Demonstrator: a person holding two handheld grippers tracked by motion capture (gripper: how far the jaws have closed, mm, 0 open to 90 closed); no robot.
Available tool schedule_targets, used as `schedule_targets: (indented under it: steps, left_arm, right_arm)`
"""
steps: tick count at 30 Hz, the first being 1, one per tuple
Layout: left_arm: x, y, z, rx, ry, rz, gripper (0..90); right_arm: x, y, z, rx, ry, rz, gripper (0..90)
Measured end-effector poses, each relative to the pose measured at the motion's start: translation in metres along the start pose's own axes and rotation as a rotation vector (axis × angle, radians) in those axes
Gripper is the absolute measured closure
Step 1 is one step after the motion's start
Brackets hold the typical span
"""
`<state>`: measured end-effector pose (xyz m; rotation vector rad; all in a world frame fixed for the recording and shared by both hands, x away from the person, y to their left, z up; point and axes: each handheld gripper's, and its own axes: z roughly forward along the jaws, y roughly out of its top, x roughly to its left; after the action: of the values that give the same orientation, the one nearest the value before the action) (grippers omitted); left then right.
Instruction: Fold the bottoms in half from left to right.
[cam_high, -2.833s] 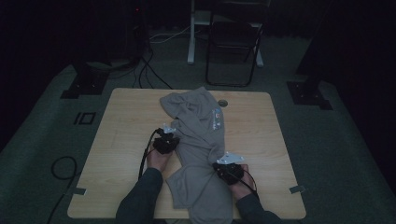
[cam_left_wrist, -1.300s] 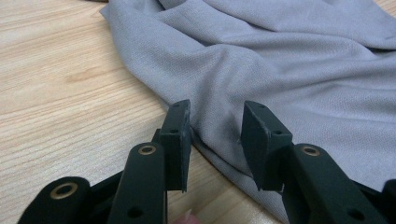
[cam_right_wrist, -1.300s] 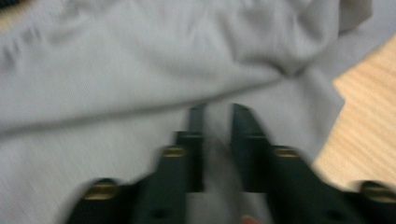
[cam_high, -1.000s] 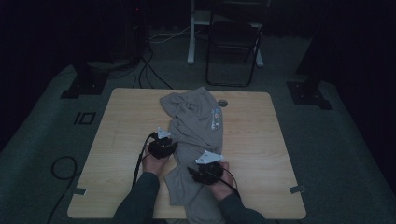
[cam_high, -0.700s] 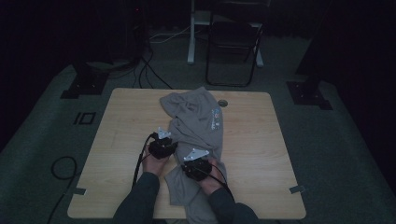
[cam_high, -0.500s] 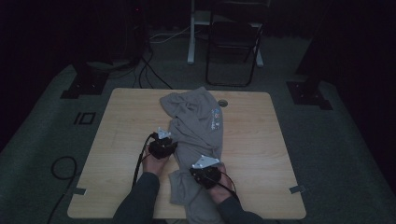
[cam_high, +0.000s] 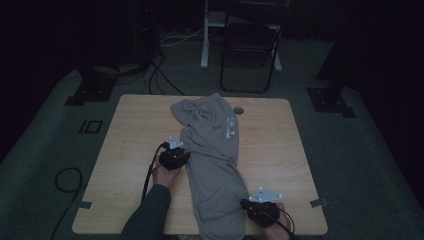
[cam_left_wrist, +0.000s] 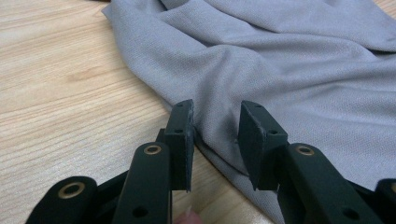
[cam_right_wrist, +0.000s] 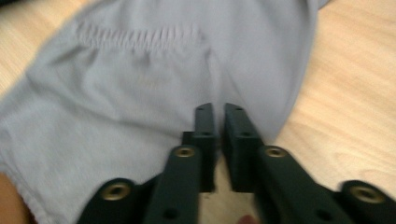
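Observation:
A grey garment (cam_high: 210, 145) with a small printed mark lies lengthwise on the wooden table (cam_high: 135, 125), running from the back middle to the front edge. My left gripper (cam_high: 185, 159) is at the garment's left edge, about halfway along. In the left gripper view it (cam_left_wrist: 215, 126) stands open, its jaws straddling the folded edge of the cloth (cam_left_wrist: 280, 70). My right gripper (cam_high: 246, 205) is at the garment's front right corner. In the right gripper view it (cam_right_wrist: 219, 116) is shut on the cloth (cam_right_wrist: 140, 70) near its right edge, below a gathered seam.
A round grommet hole (cam_high: 238, 110) sits in the table just right of the garment's top. Bare wood (cam_high: 280, 150) stretches to the right and left of the cloth. Beyond the table stand a dark chair (cam_high: 250, 45) and stand bases (cam_high: 330, 100). A cable (cam_high: 67, 180) lies on the floor.
The right gripper swept left across the garment's lower part, then came back right and toward the front edge, taking the cloth's right edge with it. The left gripper stayed put.

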<state>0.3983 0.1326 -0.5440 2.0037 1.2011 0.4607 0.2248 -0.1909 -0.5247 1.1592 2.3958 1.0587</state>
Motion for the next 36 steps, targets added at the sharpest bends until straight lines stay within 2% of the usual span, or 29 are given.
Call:
schedule_targets:
  steps: [1,3,6,9,11,14,16,17,21,27,31,34,36]
  left_arm:
    - [0.0,0.0,0.0,0.0,0.0,-0.001,66.2]
    - [0.0,0.0,0.0,0.001,0.0,0.0,66.2]
    - [0.0,0.0,0.0,0.001,0.0,0.0,66.2]
    - [0.0,0.0,0.0,0.001,-0.001,-0.001,66.2]
    - [0.0,0.0,0.0,0.001,-0.002,-0.002,66.2]
    - [0.0,0.0,0.0,0.0,-0.002,-0.001,66.2]
    - [0.0,0.0,0.0,0.001,0.0,-0.001,66.2]
    - [0.0,0.0,0.0,-0.001,-0.001,-0.001,66.1]
    - [-0.001,0.0,0.0,0.001,0.001,0.005,65.2]
    - [-0.001,0.0,-0.001,0.003,0.002,0.009,65.0]
    - [-0.001,0.0,-0.001,0.004,0.004,0.01,64.8]
    - [-0.001,0.0,-0.001,0.005,0.004,0.01,64.7]
    - [-0.001,0.0,-0.001,0.005,0.004,0.01,64.7]
  right_arm:
    - [-0.001,0.003,-0.001,-0.023,-0.009,0.004,73.0]
    - [-0.002,0.015,-0.001,-0.07,-0.015,0.006,69.5]
    - [-0.002,0.04,0.015,-0.115,-0.026,-0.02,64.5]
    - [-0.003,0.063,0.045,-0.108,-0.021,-0.044,64.5]
    - [-0.001,0.072,0.065,-0.083,-0.008,-0.054,63.7]
    - [0.006,0.073,0.086,-0.019,-0.01,-0.086,63.4]
    - [0.012,0.066,0.089,0.017,-0.02,-0.103,66.6]
    - [0.013,0.062,0.086,0.011,-0.006,-0.1,68.3]
    - [0.017,0.043,0.062,0.051,0.002,-0.093,72.8]
    - [0.018,0.006,0.021,0.085,0.046,-0.029,71.5]
    - [0.025,-0.005,0.003,0.132,0.147,-0.045,67.8]
    - [0.026,-0.005,-0.01,0.091,0.257,-0.038,64.2]
    - [0.023,0.001,-0.016,0.03,0.226,-0.046,61.4]
